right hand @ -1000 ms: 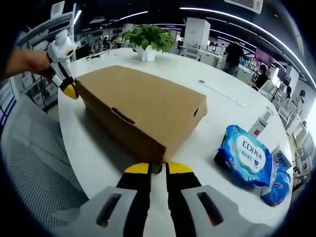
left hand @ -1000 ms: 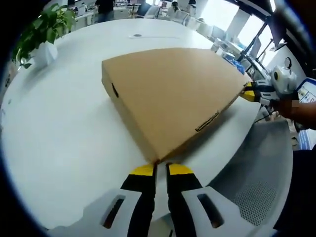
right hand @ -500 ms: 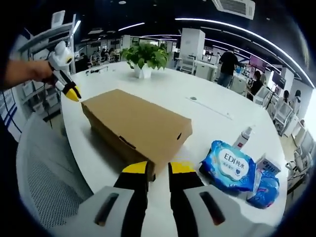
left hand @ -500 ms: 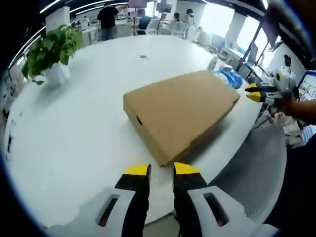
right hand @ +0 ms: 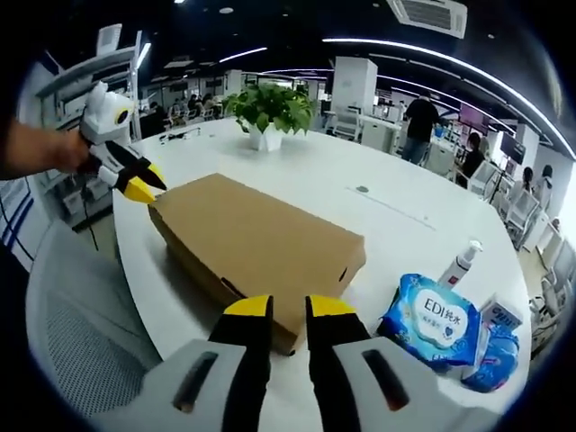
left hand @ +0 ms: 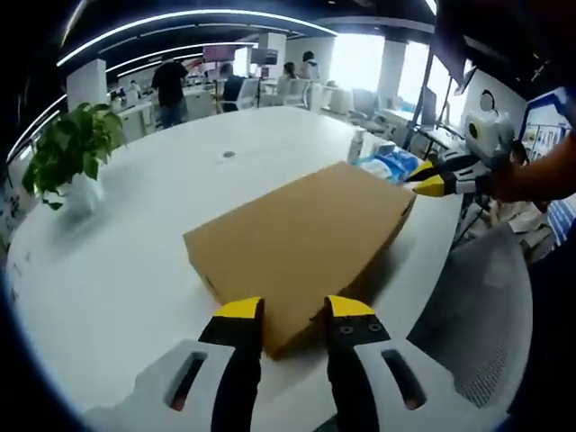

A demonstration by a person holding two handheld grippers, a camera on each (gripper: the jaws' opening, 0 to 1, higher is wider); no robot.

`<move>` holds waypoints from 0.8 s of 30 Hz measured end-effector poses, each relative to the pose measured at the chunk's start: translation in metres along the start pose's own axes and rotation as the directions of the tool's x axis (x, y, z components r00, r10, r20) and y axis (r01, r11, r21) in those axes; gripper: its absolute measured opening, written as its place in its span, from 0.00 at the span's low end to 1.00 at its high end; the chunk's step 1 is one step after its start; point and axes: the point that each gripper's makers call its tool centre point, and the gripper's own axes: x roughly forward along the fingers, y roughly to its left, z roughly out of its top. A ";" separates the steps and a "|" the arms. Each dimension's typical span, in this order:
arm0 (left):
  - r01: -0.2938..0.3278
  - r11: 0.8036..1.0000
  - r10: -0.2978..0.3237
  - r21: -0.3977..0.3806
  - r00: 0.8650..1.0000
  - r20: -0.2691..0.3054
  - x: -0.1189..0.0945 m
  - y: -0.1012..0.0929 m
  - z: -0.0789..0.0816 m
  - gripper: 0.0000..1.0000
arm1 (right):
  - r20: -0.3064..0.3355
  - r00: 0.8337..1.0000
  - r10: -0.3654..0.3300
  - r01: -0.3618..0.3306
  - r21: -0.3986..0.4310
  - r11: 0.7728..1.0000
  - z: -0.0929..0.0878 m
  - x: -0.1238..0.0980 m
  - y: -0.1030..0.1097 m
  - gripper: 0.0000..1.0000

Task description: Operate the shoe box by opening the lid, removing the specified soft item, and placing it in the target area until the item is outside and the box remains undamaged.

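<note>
Cardboard, plain brown and rectangular, the closed shoe box lies flat near the rounded edge of the white round surface, with its lid down, so the soft item inside cannot be seen. The left gripper hovers at one end corner of the box, its yellow-tipped fingers a narrow gap apart and holding nothing; the box corner sits just beyond that gap. The right gripper hangs over the opposite end, fingers likewise narrowly parted and empty. Each gripper faces the other across the box's length, a stance that looks suited to lifting the lid evenly from both ends without bending the cardboard.

Beside the box on the right gripper's side lie a blue wet-wipe packet, a small white bottle and another blue pack; a potted green plant stands well apart. A grey mesh chair is at the surface's edge. The lid is not yet opened.
</note>
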 end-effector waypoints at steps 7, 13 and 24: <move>-0.001 1.000 0.000 -0.005 1.000 -0.005 0.000 0.001 -0.008 0.22 | -0.028 1.000 -0.003 0.004 0.024 1.000 -0.011 0.006 -0.003 0.11; -0.008 1.000 0.009 0.024 1.000 -0.024 0.004 0.002 -0.012 0.21 | -0.049 0.999 -0.002 0.003 0.026 1.000 -0.020 0.010 -0.002 0.10; -0.013 0.999 0.015 0.045 0.999 -0.042 0.005 0.008 -0.013 0.13 | -0.051 0.999 0.017 -0.018 -0.006 1.000 -0.022 0.014 0.007 0.00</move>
